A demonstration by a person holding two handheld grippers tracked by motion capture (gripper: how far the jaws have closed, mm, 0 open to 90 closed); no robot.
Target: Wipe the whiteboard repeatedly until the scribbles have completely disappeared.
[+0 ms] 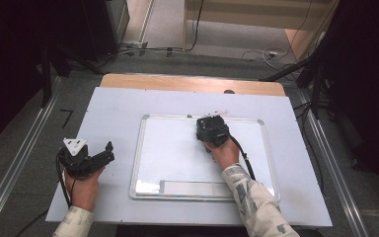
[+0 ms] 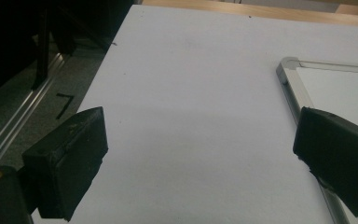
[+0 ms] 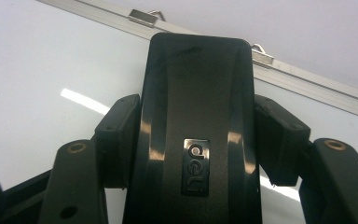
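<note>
Clamping the glossy black plastic eraser (image 3: 198, 140) lengthwise, your right gripper (image 1: 211, 129) sits near the silver-framed whiteboard (image 1: 148, 148)'s far edge — left gripper (image 1: 98, 157) fingers released, off the board.

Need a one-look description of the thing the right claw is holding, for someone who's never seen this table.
Start at the whiteboard with the silver frame, lying flat in the middle of the table. Near its far edge the right claw is shut on a black eraser pressed to the board. It is a glossy, rounded black block with a small silver logo plate on its back, the one loose object on the board.
</note>
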